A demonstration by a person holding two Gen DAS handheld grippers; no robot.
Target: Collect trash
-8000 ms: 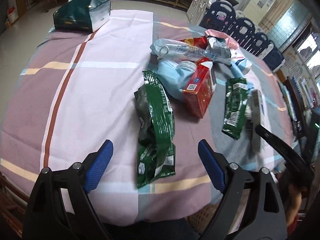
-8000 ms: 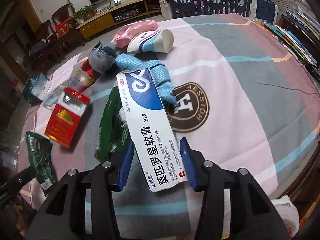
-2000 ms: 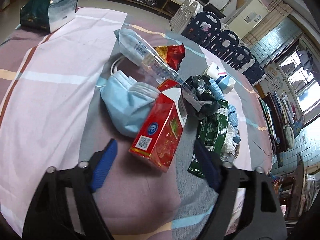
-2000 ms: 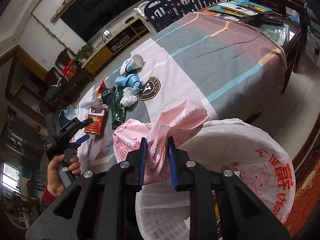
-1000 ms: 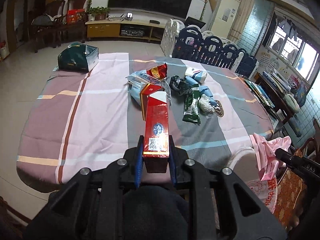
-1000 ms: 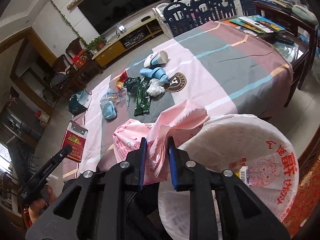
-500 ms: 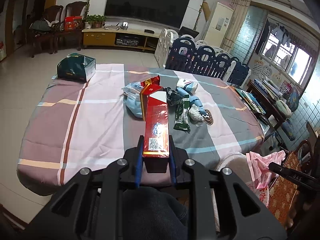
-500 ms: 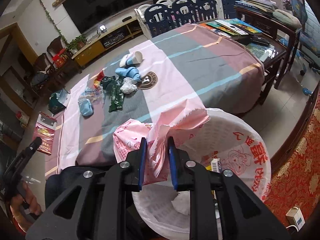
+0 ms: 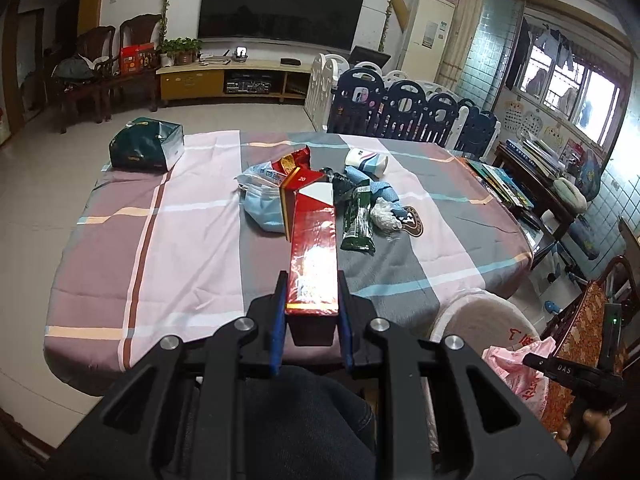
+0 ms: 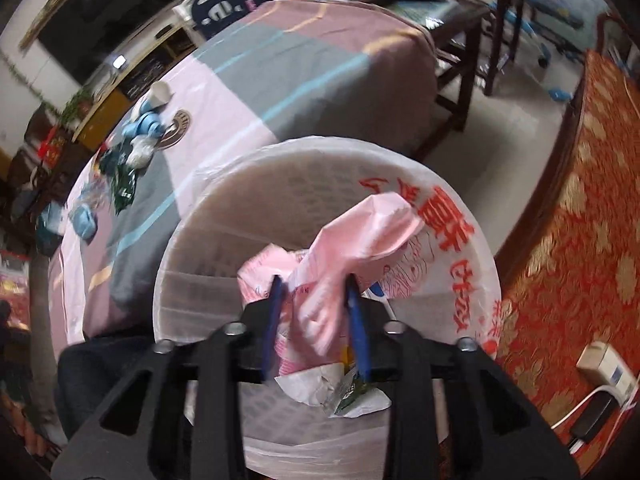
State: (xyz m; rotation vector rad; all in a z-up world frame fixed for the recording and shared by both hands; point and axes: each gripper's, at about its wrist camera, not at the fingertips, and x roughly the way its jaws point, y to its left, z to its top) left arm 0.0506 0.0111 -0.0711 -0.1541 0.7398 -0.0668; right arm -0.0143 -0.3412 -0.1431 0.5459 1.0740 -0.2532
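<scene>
My left gripper is shut on a long red carton, held up in front of the table. On the striped tablecloth lie a blue mask, a green packet, a paper cup and other wrappers. My right gripper points down over the white-lined bin. Its jaws are opening, and a crumpled pink plastic bag sits loosely between them, above paper scraps in the bin. The left wrist view shows the same bin at the table's near right corner.
A dark green box stands at the table's far left corner. Navy and white playpen panels line the far side. Books cover a dark side table. A red patterned seat and a power strip lie right of the bin.
My right gripper has dropped and tilted down over the bin, and its jaws have parted around the pink bag. The left gripper keeps its hold on the red carton.
</scene>
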